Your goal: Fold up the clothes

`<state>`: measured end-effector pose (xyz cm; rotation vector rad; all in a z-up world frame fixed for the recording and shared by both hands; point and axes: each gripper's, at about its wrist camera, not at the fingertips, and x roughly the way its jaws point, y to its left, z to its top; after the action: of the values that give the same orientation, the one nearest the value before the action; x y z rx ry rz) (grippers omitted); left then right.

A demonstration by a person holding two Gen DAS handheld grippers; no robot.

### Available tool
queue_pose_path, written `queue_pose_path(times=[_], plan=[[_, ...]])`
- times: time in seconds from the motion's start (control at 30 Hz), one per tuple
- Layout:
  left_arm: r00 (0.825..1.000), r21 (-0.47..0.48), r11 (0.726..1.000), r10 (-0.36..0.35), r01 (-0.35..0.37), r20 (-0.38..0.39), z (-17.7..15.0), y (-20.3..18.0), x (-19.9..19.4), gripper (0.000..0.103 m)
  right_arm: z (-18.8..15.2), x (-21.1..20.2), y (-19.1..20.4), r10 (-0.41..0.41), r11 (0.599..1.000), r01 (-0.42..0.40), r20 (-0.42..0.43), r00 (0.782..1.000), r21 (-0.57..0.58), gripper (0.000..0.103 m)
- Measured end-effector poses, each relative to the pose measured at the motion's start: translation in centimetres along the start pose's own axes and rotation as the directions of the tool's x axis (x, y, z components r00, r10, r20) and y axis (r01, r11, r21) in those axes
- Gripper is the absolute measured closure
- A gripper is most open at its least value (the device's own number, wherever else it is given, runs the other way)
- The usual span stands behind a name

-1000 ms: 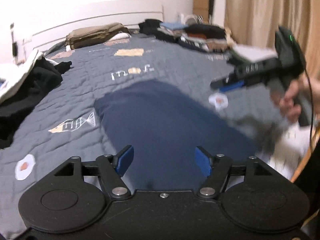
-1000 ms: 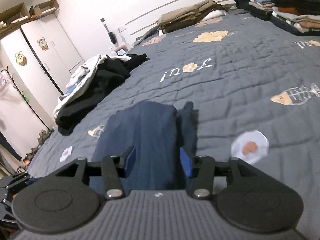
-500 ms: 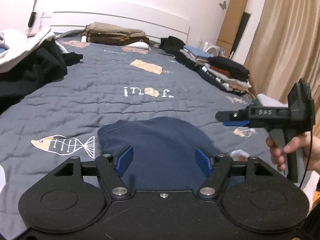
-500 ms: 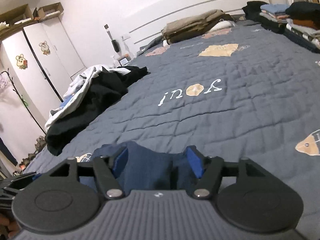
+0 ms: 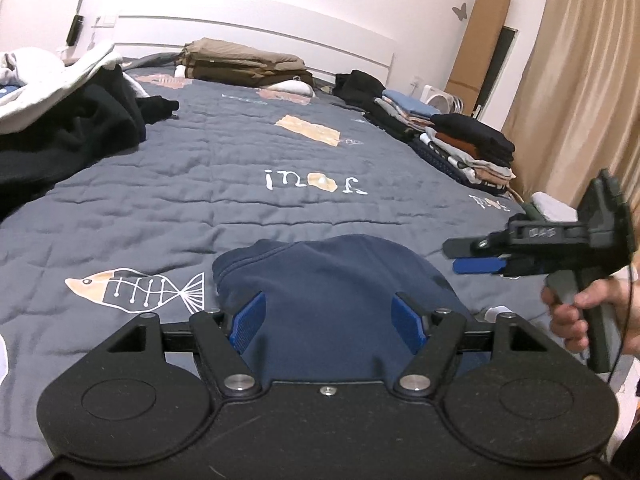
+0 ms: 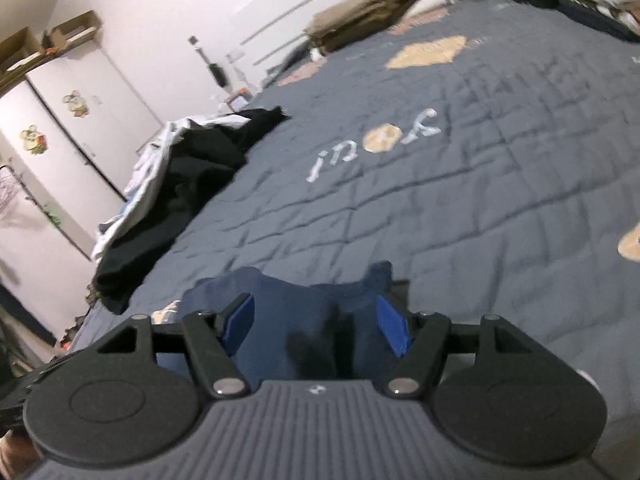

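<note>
Left wrist view: left hand-held gripper [image 5: 327, 322] tilted down toward the bed [image 5: 240, 168], blue pads spread apart and gripping nothing. Navy garment [image 5: 340, 276] lies bunched on the grey quilt right in front of it and between the fingers. Off to the right, the right hand-held gripper [image 5: 476, 258] sits roughly level, pointing left above the garment's edge, a hand [image 5: 576, 312] wrapped round its grip.

Right wrist view: blurry. Right hand-held gripper's jaws were just opening and now stand apart; pads look clear of the cloth, though hard to be sure. Garment sits under and between them. Loose dark clothes pile [image 6: 180, 184] left, folded stacks [image 6: 372, 12] at the headboard.
</note>
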<state>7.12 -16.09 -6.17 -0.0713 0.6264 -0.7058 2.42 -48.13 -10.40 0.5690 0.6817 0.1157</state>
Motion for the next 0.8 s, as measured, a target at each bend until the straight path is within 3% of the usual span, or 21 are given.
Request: queue_pose_path(times=[0.2,0.3,0.33,0.47,0.53,0.67,0.8], plan=[[1.0,0.002,1.0,0.006,-0.006,-0.014,-0.4,-0.2,0.2,0.034,-1.2,1.6,-0.4,-0.029,1.0,0.029,-0.04,0.999,0.008,0.036],[1.0,0.01,1.0,0.0,0.001,-0.016,-0.5,-0.3,0.3,0.034,-1.6,1.9,-0.1,-0.003,1.0,0.003,-0.029,1.0,0.012,0.038],[1.0,0.015,1.0,-0.001,0.001,-0.014,-0.5,-0.4,0.2,0.034,-1.7,1.7,0.2,0.0,1.0,0.001,-0.009,1.0,0.006,0.043],[1.0,0.013,1.0,0.004,-0.004,-0.002,-0.3,-0.3,0.1,0.034,-1.7,0.8,1.7,0.028,0.998,-0.026,0.031,0.999,-0.052,0.079],[1.0,0.002,1.0,0.015,-0.015,0.004,-0.2,-0.1,0.0,0.034,-1.6,0.5,2.4,0.06,0.995,-0.057,0.036,0.998,-0.083,0.089],[0.999,-0.027,0.999,0.033,-0.033,0.015,0.1,0.4,-0.1,0.034,-1.4,-0.2,4.0,0.08,0.985,-0.072,0.046,0.996,-0.155,0.092],[0.999,-0.035,0.999,0.042,-0.042,0.018,0.2,0.5,-0.1,0.034,-1.4,-0.1,4.0,0.033,0.986,-0.025,0.046,0.998,-0.165,0.087]])
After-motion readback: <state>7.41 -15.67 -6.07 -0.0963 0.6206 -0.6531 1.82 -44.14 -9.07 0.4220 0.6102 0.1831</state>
